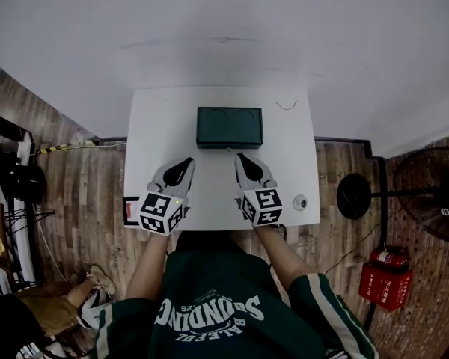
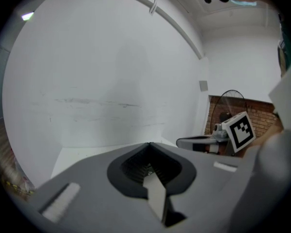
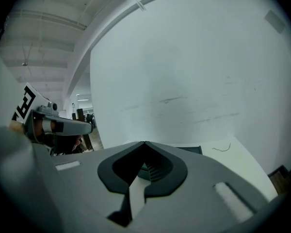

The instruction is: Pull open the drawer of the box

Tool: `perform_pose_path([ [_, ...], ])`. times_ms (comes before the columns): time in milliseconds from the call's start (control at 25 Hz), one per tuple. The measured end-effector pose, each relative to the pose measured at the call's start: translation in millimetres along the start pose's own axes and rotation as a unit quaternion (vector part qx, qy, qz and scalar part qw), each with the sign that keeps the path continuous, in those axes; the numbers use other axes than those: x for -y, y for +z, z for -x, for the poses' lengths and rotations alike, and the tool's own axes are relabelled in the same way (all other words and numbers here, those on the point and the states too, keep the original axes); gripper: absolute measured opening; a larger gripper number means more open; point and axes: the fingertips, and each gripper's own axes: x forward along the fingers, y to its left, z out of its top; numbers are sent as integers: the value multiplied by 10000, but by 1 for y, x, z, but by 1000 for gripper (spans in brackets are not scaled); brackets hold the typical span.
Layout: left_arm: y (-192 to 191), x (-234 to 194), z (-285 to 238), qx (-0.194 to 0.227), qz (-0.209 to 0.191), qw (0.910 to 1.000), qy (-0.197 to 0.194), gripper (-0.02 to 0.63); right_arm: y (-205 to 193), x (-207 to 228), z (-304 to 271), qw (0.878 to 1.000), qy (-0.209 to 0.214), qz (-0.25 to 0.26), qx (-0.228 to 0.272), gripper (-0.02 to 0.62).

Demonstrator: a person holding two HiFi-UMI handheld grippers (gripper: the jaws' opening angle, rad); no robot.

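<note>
A dark green box (image 1: 230,127) sits at the middle of the white table (image 1: 150,126), toward the far edge. Its front face shows no gap. My left gripper (image 1: 188,161) hovers over the table short of the box's left front corner, jaws shut and empty. My right gripper (image 1: 239,156) hovers short of the box's right front part, jaws shut and empty too. In the right gripper view a dark sliver of the box (image 3: 191,150) peeks out just past the meeting tips (image 3: 144,142). In the left gripper view the tips (image 2: 149,143) meet, and the right gripper (image 2: 203,142) shows off to the right.
A small round white object (image 1: 300,202) lies near the table's right front corner. A thin wire (image 1: 286,105) lies at the far right. A red and black item (image 1: 131,212) sits at the left front edge. A fan (image 1: 434,193) and red extinguishers (image 1: 385,275) stand on the floor to the right.
</note>
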Motion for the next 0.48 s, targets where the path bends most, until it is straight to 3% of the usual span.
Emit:
perform_pose_path([
  [480, -21, -22, -21, -181, 259, 9995, 67, 52, -65, 14, -33, 9974, -56, -208, -688, 2],
])
